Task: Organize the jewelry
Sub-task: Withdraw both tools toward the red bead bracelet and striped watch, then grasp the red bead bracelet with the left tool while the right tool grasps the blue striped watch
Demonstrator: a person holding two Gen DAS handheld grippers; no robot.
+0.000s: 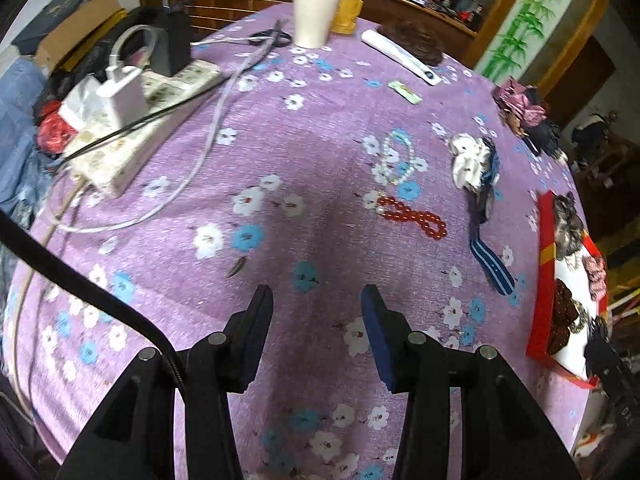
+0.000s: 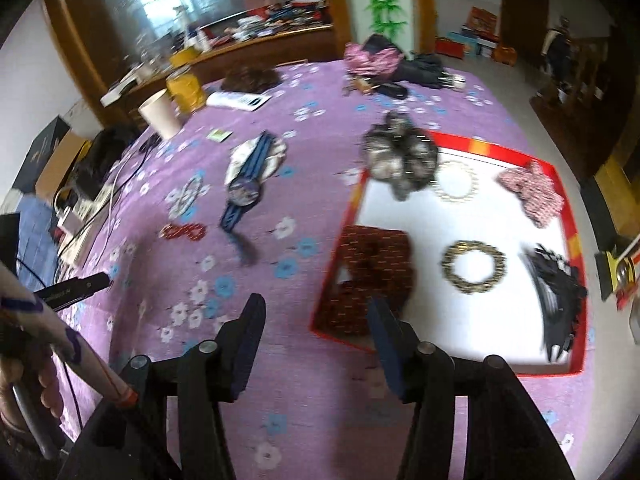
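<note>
- Left gripper [image 1: 316, 300]: fingers stand parted, nothing between them; only the purple floral cloth [image 1: 280, 160] of the worktop shows in the gap.
- Right gripper [image 2: 316, 312]: fingers stand parted, nothing gripped; the right-hand finger overlaps the near-left corner of the red-rimmed tray [image 2: 472, 146].
- Left wrist view, at 1 o'clock from the fingers: a red bead bracelet [image 1: 412, 216] lies flat on the cloth. Just beyond it, same bearing, lies a pale bead bracelet [image 1: 396, 160].
- At 2 o'clock: a white scrunchie [image 1: 466, 160] and a blue striped band [image 1: 492, 266], touching each other.
- At 3 o'clock: the tray at the worktop edge.
- At 10 o'clock: a power strip [image 1: 132, 128] with a white charger [image 1: 120, 96] plugged in.
- At 12 o'clock, far: a white cup [image 1: 314, 16].
- Right wrist view, inside the tray: dark red scrunchie [image 2: 372, 276] at the near-left corner, dark bead bracelet [image 2: 474, 266] at centre, pearl bracelet [image 2: 456, 182] beyond it, pink scrunchie [image 2: 532, 192] at the far right, black hair item [image 2: 556, 296] at the near right.
- A grey furry scrunchie [image 2: 400, 156] straddles the far-left rim of the tray.
</note>
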